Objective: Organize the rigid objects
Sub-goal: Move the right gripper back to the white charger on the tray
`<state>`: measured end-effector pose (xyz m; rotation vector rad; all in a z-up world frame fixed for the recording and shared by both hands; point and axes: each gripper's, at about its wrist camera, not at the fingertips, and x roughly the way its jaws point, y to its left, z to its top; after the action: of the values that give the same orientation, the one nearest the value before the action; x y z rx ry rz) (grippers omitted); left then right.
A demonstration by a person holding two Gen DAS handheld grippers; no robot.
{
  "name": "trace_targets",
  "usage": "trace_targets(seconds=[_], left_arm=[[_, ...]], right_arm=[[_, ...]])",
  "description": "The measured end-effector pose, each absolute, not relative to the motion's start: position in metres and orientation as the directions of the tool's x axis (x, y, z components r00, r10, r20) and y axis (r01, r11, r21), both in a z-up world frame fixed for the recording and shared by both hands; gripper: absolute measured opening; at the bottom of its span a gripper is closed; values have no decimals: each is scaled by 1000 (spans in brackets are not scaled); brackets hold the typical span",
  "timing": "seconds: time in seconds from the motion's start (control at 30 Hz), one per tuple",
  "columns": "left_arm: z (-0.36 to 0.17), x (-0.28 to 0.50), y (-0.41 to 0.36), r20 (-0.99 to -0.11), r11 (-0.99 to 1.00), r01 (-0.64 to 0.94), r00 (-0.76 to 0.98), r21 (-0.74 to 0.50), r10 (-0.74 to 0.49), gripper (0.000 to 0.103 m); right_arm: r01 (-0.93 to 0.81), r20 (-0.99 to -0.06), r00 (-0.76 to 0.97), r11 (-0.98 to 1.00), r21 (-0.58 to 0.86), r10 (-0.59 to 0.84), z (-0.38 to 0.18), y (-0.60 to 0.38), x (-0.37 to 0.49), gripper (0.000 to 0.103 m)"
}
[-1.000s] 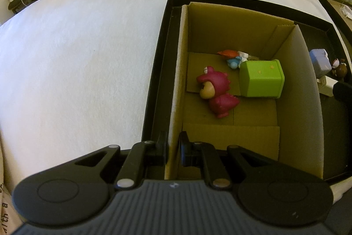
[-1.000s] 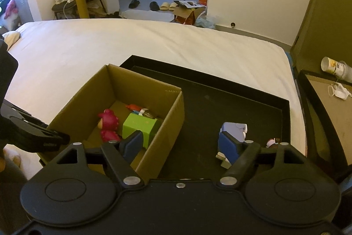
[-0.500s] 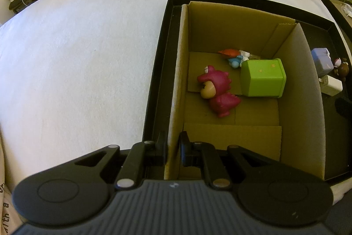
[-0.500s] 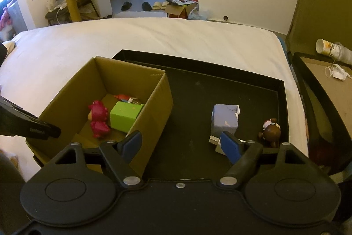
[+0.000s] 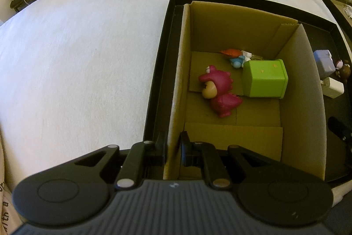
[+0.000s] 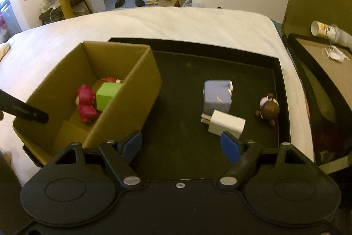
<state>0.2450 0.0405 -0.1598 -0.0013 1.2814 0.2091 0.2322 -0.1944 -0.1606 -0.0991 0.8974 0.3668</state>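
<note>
Inside cardboard box [image 5: 303, 89]: pink figurine [image 5: 220, 89], green cube [image 5: 264, 78], small toy [image 5: 236, 56]

Behind green block [image 5: 264, 78], inside cardboard box [image 5: 303, 102]: small red-and-blue toy [image 5: 236, 56] half hidden, kind unclear. Beyond box's right wall, left wrist view: purple block [image 5: 323, 62], brown figure [image 5: 343, 71], white charger [image 5: 333, 87] partly cut off.

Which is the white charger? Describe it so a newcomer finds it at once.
Start at the shallow black tray on the white bed. On its open floor, right of the brown cardboard box, three things lie. The white plug-in charger block is nearest the camera: plain, flat-sided, with metal prongs.
</note>
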Motion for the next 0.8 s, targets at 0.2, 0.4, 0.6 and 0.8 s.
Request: trace_targets(seconds=[0.2, 0.4, 0.6, 0.8], left_arm=[[-159, 245, 41, -950, 981, -157, 270, 115, 155, 12], [-160, 245, 41, -951, 981, -156, 270, 114, 154, 12], [-160, 244, 41, -951, 981, -157, 270, 113, 153, 12], [-160, 244, 42, -951, 981, -157, 270, 114, 153, 12]], right_arm=[[-276, -783, 584, 959, 57, 215, -170, -203, 240, 78], [-218, -786, 587, 973, 78, 194, -178, -209, 254, 79], [-196, -784, 597, 979, 61, 169, -183, -204, 264, 87], [-146, -801, 581, 987, 72, 145, -192, -203, 279, 89]])
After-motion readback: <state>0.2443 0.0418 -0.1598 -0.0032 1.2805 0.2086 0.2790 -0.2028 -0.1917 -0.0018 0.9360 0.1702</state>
